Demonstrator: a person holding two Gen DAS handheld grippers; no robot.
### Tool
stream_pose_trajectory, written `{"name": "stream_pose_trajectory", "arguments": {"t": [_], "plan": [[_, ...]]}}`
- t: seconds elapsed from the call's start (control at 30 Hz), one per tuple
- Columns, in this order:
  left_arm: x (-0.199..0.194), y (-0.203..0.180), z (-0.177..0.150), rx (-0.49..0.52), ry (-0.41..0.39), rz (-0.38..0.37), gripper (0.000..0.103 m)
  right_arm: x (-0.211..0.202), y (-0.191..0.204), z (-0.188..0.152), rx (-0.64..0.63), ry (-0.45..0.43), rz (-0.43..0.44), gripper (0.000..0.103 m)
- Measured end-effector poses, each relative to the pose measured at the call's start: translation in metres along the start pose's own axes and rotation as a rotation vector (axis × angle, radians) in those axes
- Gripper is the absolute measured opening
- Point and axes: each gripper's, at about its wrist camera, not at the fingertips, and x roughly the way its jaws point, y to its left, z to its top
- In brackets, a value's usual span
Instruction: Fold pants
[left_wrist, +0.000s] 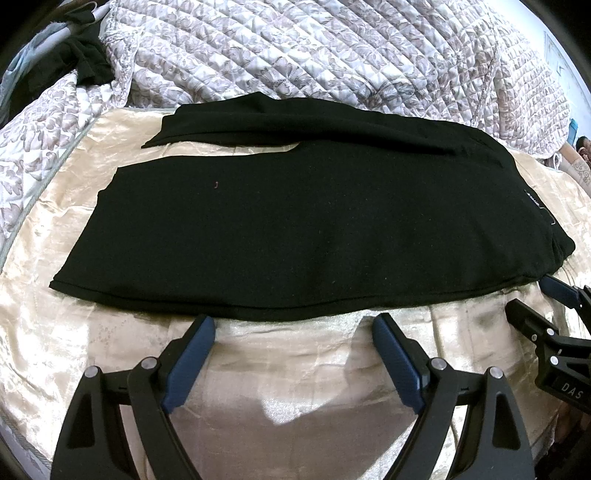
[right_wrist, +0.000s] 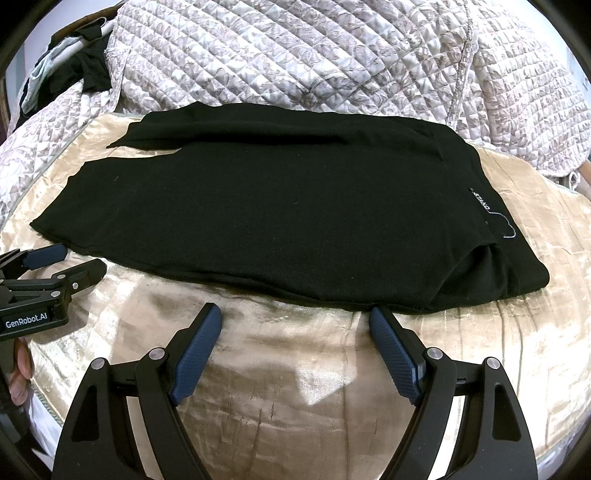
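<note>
Left wrist view
Pants: black pants (left_wrist: 295, 221) lie flat on the gold satin sheet (left_wrist: 295, 387) of the bed — long axis 9 to 3 o'clock, waistband end at 3, leg hems at 9.
Left claw: left claw (left_wrist: 293, 325) spread wide, holding nothing, near hem just ahead at 12 o'clock, tips about at the edge.
Right claw: right claw (left_wrist: 550, 295) at 3 o'clock, beside the waistband corner; its opening cannot be told here.

Right wrist view
Right claw: right claw (right_wrist: 295, 317) spread, empty — pants edge at 12, right tip about touching it.
Left claw: left claw (right_wrist: 70, 260) at 9 o'clock, nearer the leg hems.
Pants: matte knit, limp, two legs stacked; white-lettered label (right_wrist: 482, 206) at 2 o'clock.
Sheet: glossy, creased, probably slippery.
Quilt: quilted floral cover (right_wrist: 295, 55) bunched at 12.
</note>
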Motion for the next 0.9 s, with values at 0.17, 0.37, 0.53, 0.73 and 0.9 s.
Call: {"name": "stream_pose_trajectory", "arguments": {"t": [0.17, 0.37, 0.53, 0.73, 0.9], "plan": [[0.0, -0.0004, 0.0001, 0.001, -0.001, 0.001, 0.089, -0.0002, 0.0001, 0.0001, -0.001, 0.0, -0.001, 0.082], [-0.0001, -0.0006, 0.0003, 0.001, -0.001, 0.001, 0.089, -0.0005, 0.0, 0.0002, -0.001, 0.0, -0.001, 0.082], [-0.0002, -0.001, 0.0003, 0.003, -0.003, 0.002, 0.089, -0.001, -0.0005, -0.0003, 0.002, 0.0, 0.001, 0.082], [-0.0006, -0.0015, 0.0009, 0.008, -0.007, 0.004, 0.089, -0.0006, -0.0005, 0.0, 0.004, 0.002, 0.003, 0.082], [-0.0007, -0.0018, 0.0007, 0.008, -0.007, 0.005, 0.089, 0.0, 0.0001, -0.0002, 0.004, 0.002, 0.002, 0.082]]}}
